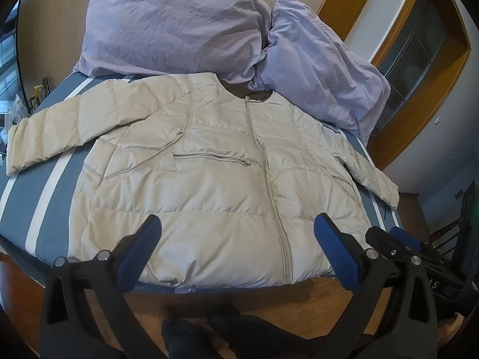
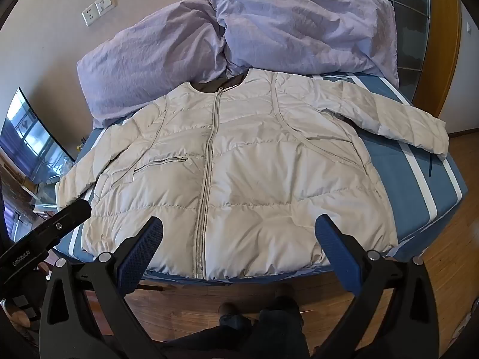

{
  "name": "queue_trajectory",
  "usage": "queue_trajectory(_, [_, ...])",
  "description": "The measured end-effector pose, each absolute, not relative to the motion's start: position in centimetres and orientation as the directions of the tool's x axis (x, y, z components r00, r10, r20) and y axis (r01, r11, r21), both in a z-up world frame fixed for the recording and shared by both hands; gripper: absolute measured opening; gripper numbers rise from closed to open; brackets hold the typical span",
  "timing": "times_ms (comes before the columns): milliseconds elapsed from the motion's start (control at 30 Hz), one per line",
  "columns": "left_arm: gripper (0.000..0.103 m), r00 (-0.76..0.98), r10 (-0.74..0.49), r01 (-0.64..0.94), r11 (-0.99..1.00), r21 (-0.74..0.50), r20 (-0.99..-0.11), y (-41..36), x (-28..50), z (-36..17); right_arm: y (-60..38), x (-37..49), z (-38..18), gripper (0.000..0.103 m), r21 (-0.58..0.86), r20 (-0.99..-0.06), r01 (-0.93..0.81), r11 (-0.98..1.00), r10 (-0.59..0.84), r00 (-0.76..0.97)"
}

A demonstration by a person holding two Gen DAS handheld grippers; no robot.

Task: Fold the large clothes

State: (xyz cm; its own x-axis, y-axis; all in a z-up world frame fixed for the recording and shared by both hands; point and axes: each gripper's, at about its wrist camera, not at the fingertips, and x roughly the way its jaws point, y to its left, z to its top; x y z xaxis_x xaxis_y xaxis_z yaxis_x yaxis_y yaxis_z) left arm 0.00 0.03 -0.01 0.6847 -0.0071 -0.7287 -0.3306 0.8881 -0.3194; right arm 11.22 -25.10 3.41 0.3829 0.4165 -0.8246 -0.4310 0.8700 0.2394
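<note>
A cream quilted puffer jacket point(image 1: 209, 185) point(image 2: 239, 173) lies flat and zipped on the bed, collar toward the pillows, hem at the near edge, both sleeves spread out to the sides. My left gripper point(image 1: 238, 224) hovers open above the hem, its blue pads wide apart with nothing between them. My right gripper point(image 2: 239, 224) is likewise open over the hem near the zipper, empty. In the left wrist view the right gripper point(image 1: 398, 239) shows at the lower right. In the right wrist view a black part of the left gripper point(image 2: 48, 230) shows at the left edge.
The bed has a blue sheet with white stripes point(image 1: 45, 197) point(image 2: 419, 179). Two lilac pillows point(image 1: 167, 30) point(image 2: 299, 27) lie at its head. Wooden floor point(image 2: 185, 302) and the person's dark trousers point(image 2: 269, 323) are below. A screen point(image 2: 30, 137) stands at left, a wood-framed door point(image 1: 425, 45) at right.
</note>
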Motion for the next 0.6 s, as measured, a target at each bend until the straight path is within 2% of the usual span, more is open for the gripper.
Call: queue_trajectory(600, [0.101, 0.683, -0.004, -0.332, 0.889, -0.316, -0.731, 0.02, -0.02, -0.02, -24.97, 11.13, 3.39, 0.102, 0.237, -0.825, -0.432, 0.870, 0.415, 0.383])
